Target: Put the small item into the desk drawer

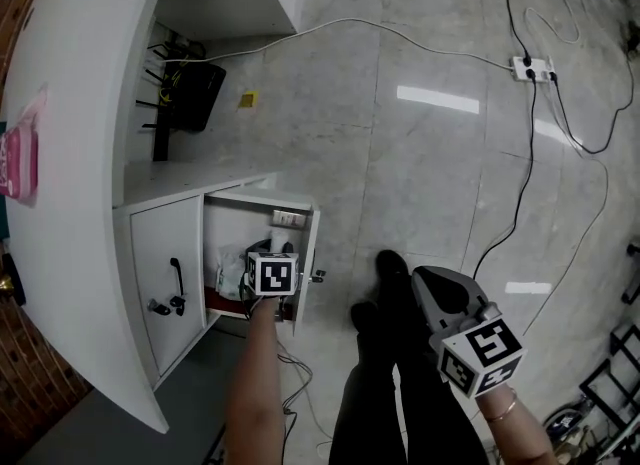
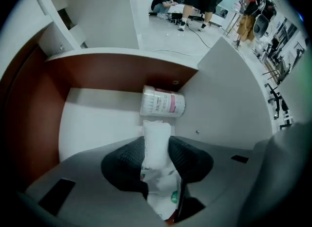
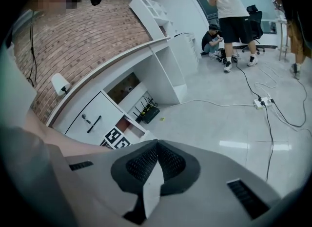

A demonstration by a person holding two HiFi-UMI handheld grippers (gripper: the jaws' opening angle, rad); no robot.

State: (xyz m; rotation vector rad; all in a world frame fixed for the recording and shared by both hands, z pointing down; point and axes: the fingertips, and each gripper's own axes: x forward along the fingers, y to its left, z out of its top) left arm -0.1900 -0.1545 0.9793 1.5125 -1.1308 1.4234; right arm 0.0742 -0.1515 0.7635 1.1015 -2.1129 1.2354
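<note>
My left gripper (image 2: 157,144) is shut on the small item, a white crinkled packet (image 2: 159,182) that sticks up between its pads. It reaches into the open desk compartment (image 2: 97,113), which has white floor and red-brown walls. A white jar with a pink label (image 2: 163,102) lies on its side at the back, just beyond the packet's tip. In the head view the left gripper's marker cube (image 1: 272,275) sits at the compartment's mouth beside the swung-out front panel (image 1: 310,248). My right gripper (image 3: 156,144) is shut and empty, hanging low at the right (image 1: 452,305) over the floor.
A closed white door with a black handle (image 1: 176,278) is left of the compartment. A black router (image 1: 190,93) and cables sit under the desk. A power strip (image 1: 535,70) and cords lie on the floor. The person's dark legs (image 1: 385,353) stand between the grippers. People are in the background.
</note>
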